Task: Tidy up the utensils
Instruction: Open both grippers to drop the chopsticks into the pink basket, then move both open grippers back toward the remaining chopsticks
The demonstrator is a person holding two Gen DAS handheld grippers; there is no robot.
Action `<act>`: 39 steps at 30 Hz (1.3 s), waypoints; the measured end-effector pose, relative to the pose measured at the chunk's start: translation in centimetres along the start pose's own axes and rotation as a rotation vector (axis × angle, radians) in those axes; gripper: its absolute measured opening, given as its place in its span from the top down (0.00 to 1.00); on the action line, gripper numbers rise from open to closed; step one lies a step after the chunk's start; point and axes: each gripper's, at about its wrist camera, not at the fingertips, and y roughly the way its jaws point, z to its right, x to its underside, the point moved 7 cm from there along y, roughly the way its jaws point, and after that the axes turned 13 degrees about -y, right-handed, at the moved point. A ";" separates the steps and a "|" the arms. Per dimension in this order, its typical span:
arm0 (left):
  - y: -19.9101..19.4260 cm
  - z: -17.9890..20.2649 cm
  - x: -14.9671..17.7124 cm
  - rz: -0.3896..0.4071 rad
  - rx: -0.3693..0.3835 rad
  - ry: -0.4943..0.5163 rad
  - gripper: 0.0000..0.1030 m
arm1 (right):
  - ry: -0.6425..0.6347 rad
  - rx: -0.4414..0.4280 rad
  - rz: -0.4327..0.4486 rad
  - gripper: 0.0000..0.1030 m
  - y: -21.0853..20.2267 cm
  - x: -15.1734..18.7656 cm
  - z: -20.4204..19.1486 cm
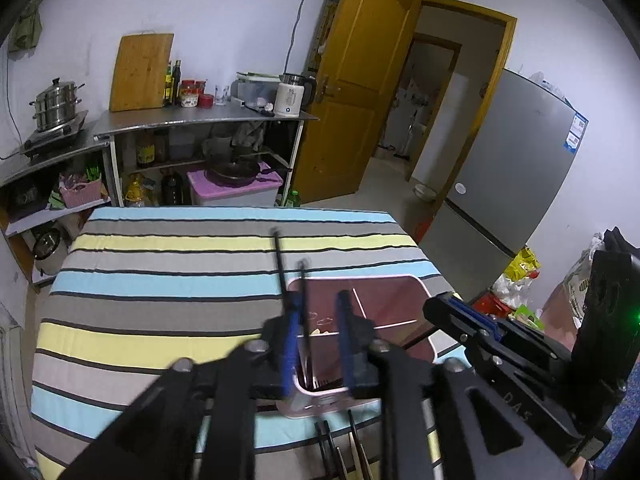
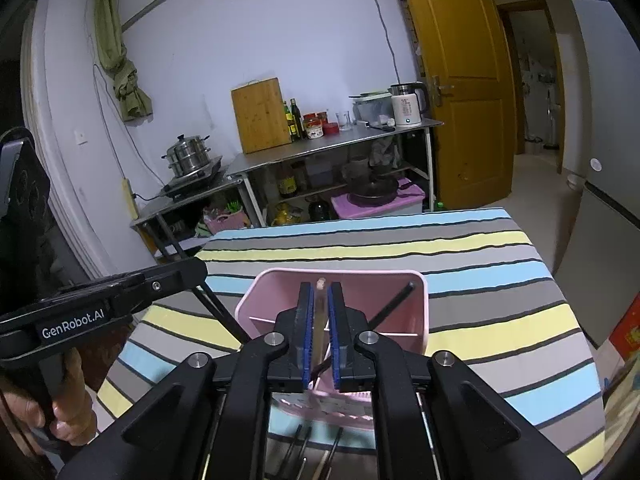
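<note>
1. At the near edge of the tabletop [image 1: 160,280], which is covered with a striped cloth, a few loose utensils [image 1: 332,448] are seen; only their ends show below the grippers, and their kind cannot be told.
2. A pink utensil holder [image 2: 404,280] is placed just behind them, near the near right corner of the tabletop. It is divided inside by thin walls into compartments.
3. The right gripper [image 2: 320,320] is held above the holder. Its jaws are almost closed, and a thin pale utensil [image 2: 320,308] is clamped upright between the blue pads [image 2: 306,320].
4. The left gripper [image 1: 318,340] is held over the near wall of the holder with its jaws partly open. Two black chopsticks [image 1: 282,264] stand beside its left pad, with their lower ends inside the holder; whether they are gripped cannot be told.
5. One more dark stick [image 2: 394,306] is leaned in the right compartment of the holder.
6. Beyond the far edge, a steel shelf [image 1: 200,118] with a cutting board [image 1: 140,72] is seen.
</note>
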 end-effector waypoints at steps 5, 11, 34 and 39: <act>-1.6 -0.1 -0.2 0.028 0.006 -0.005 0.67 | 0.000 0.011 0.015 0.85 -1.6 -0.1 0.3; -3.8 -0.3 0.3 0.049 0.014 -0.013 0.65 | 0.013 0.019 0.027 0.84 -4.6 0.4 0.3; -11.1 -1.9 8.4 0.080 0.047 -0.006 0.63 | 0.063 0.037 -0.021 0.84 -13.1 9.3 -1.5; -11.6 -2.3 11.0 0.066 0.040 0.000 0.63 | 0.056 0.031 -0.029 0.84 -14.0 11.4 -2.5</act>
